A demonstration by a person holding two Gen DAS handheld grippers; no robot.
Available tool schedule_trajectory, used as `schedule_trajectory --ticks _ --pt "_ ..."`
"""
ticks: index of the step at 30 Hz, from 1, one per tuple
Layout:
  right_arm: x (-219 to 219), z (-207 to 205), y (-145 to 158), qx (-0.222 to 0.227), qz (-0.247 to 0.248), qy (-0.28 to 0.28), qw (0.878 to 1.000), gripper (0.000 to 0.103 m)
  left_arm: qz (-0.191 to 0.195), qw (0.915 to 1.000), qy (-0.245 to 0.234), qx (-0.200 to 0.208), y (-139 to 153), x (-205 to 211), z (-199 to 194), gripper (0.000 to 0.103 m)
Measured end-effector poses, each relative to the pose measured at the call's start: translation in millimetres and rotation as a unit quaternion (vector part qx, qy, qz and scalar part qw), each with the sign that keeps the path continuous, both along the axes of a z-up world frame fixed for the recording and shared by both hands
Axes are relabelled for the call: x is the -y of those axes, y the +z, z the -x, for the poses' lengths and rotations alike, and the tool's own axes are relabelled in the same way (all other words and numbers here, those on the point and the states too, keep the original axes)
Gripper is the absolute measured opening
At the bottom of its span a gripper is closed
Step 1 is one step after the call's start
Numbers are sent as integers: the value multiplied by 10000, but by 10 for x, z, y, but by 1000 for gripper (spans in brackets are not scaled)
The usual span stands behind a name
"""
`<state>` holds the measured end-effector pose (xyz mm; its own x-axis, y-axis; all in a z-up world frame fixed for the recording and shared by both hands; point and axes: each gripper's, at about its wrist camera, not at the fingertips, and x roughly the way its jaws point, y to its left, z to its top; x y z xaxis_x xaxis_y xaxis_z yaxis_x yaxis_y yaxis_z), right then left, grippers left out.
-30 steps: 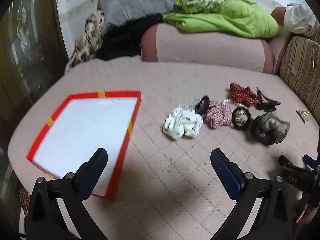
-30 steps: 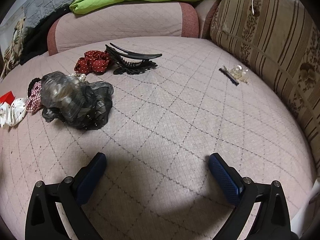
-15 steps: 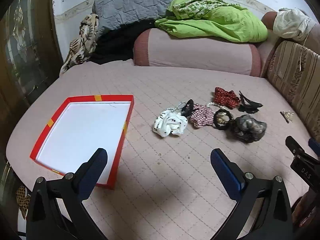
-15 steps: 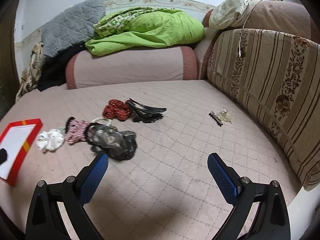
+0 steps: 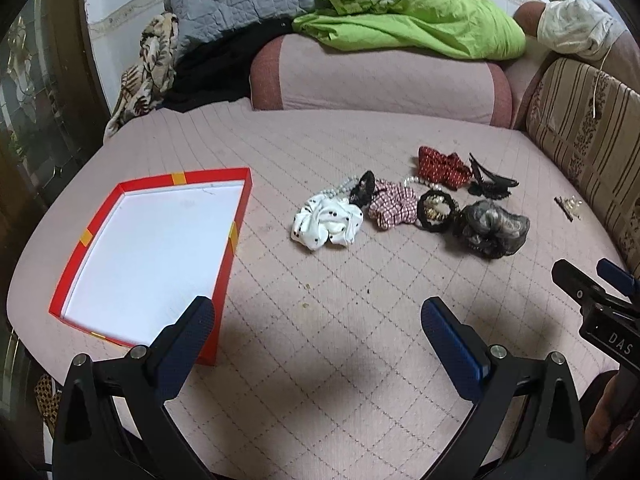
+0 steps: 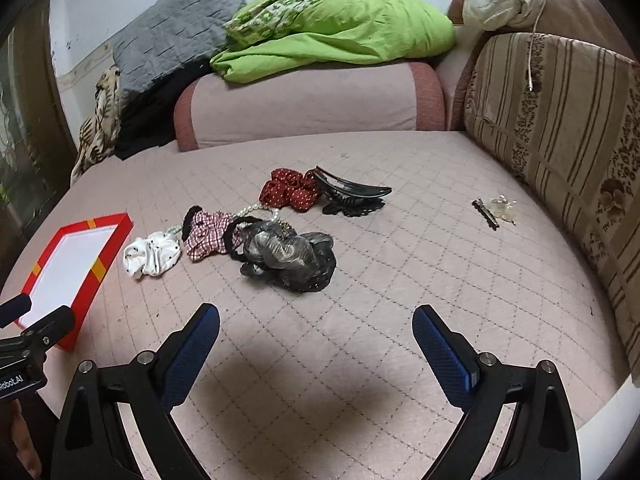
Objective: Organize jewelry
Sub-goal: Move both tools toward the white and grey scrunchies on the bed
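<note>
A red box with a white inside (image 5: 152,248) lies at the left of the pink quilted bed; it also shows in the right wrist view (image 6: 68,264). A row of hair accessories lies mid-bed: a white dotted scrunchie (image 5: 326,226) (image 6: 152,254), a checked scrunchie (image 5: 390,208) (image 6: 206,234), a grey-black mesh piece (image 5: 492,228) (image 6: 290,256), a red dotted scrunchie (image 5: 440,168) (image 6: 286,192), a black claw clip (image 5: 490,182) (image 6: 352,194), and pearl beads (image 6: 256,212). A small hair pin with a clear clip (image 6: 494,212) lies apart at the right. My left gripper (image 5: 318,320) and right gripper (image 6: 316,326) are open, empty, well short of the items.
A pink bolster (image 6: 312,104) with green bedding (image 6: 336,36) and a grey quilt (image 6: 176,36) lines the far side. A striped cushion (image 6: 560,128) bounds the right. The bed's edge runs close under both grippers.
Both grippers have pulled back and risen from the bed, so the box and the whole row of accessories now show smaller and farther away. Both stay open.
</note>
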<state>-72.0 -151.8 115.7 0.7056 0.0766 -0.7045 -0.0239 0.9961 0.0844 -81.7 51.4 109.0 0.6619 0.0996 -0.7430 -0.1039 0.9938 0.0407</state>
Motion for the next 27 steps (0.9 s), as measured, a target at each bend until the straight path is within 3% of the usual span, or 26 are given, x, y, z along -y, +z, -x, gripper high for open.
schedule_trajectory --ticks 7,13,21,27 --pt "52 -105 -113 -221 -137 67 9996 93 -18 9999 -34 -167 -119 -12 -72 102" --pt "96 -196 -171 -269 -159 68 9995 93 -13 9995 -44 -321 -180 -96 -178 90" --pt "176 -379 -229 -345 -324 162 9988 88 483 9975 415 -297 -70 -536 -408 90" --pt "163 -558 -289 -353 -519 343 9974 87 685 9956 365 -531 -209 -579 -738 89"
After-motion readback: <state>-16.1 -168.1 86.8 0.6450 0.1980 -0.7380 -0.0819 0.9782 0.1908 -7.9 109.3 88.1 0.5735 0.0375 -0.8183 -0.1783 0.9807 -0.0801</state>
